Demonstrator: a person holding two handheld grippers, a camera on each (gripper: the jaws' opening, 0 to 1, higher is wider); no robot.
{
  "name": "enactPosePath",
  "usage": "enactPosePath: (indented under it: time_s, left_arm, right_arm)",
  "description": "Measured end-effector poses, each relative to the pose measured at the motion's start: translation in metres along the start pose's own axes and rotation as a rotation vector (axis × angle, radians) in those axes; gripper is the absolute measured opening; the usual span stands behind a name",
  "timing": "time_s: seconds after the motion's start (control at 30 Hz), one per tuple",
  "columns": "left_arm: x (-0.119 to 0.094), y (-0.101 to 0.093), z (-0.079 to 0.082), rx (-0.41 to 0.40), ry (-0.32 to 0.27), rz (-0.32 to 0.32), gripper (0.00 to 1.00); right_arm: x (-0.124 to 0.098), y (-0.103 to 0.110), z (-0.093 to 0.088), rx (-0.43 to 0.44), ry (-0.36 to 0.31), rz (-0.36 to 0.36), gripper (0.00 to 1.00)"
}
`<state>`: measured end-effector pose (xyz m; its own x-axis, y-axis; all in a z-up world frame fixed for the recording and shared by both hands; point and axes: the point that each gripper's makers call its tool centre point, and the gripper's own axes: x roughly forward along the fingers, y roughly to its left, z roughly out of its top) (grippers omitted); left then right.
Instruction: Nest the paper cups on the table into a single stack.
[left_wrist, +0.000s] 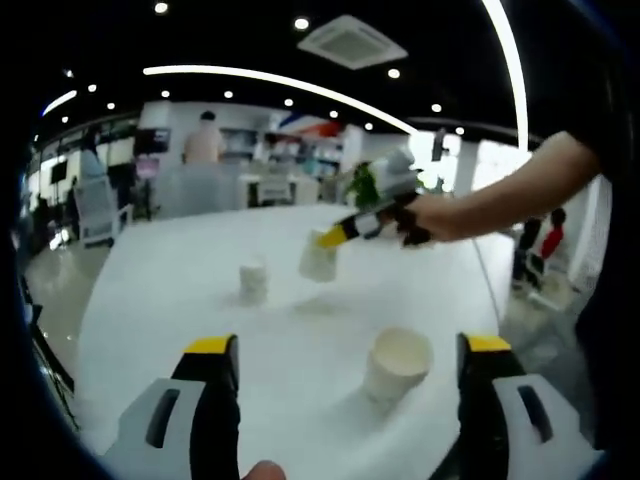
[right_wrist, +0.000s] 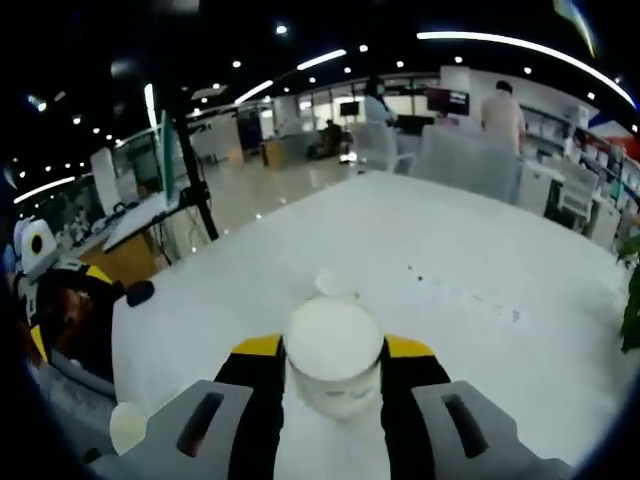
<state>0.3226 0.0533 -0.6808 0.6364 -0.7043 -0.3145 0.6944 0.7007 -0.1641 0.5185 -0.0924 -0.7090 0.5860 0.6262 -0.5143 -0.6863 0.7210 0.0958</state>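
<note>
Between my left gripper's (left_wrist: 347, 345) wide open jaws a white paper cup (left_wrist: 398, 362) stands upright on the white table (left_wrist: 170, 290), closer to the right jaw and touching neither. A second cup (left_wrist: 253, 282) stands farther off, left of centre. My right gripper (left_wrist: 332, 238) comes in from the right in a hand and holds a third cup (left_wrist: 318, 258) above the table. In the right gripper view my right gripper (right_wrist: 333, 348) is shut on that cup (right_wrist: 333, 358), mouth facing the camera. Another cup (right_wrist: 335, 284) sits on the table just beyond it. My left gripper (right_wrist: 60, 305) shows at the left edge.
The table's edges (left_wrist: 95, 300) fall away to open floor on both sides. A small white round thing (right_wrist: 127, 427) lies low at the left. Chairs (right_wrist: 460, 160) and standing people (left_wrist: 205, 140) are beyond the far end, and a green plant (left_wrist: 362, 185) stands there.
</note>
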Motion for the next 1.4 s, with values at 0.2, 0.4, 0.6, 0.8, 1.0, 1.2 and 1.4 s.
enactPosePath:
  time_s: [0.2, 0.4, 0.6, 0.8, 1.0, 1.2, 1.4]
  left_arm:
    - [0.002, -0.002, 0.004, 0.002, -0.009, -0.017, 0.89]
    - [0.004, -0.004, 0.006, 0.002, -0.016, -0.028, 0.89]
    - [0.005, -0.008, 0.007, 0.002, -0.017, -0.043, 0.89]
    - [0.005, -0.012, 0.008, 0.002, -0.019, -0.06, 0.89]
    - [0.006, -0.017, 0.007, 0.006, -0.013, -0.078, 0.89]
    - [0.007, -0.02, 0.007, 0.012, -0.014, -0.095, 0.89]
    - [0.007, -0.022, 0.008, 0.007, -0.023, -0.105, 0.89]
  right_arm:
    - [-0.013, 0.016, 0.001, -0.006, -0.014, 0.01, 0.34]
    - [-0.024, 0.028, 0.0, -0.003, -0.019, 0.018, 0.34]
    - [-0.036, 0.037, -0.001, 0.001, -0.029, 0.019, 0.34]
    - [-0.05, 0.047, 0.003, 0.021, -0.056, 0.027, 0.34]
    - [-0.063, 0.058, 0.002, 0.034, -0.078, 0.03, 0.34]
    - [-0.075, 0.071, 0.0, 0.05, -0.095, 0.038, 0.34]
    - [-0.086, 0.086, 0.0, 0.074, -0.119, 0.05, 0.34]
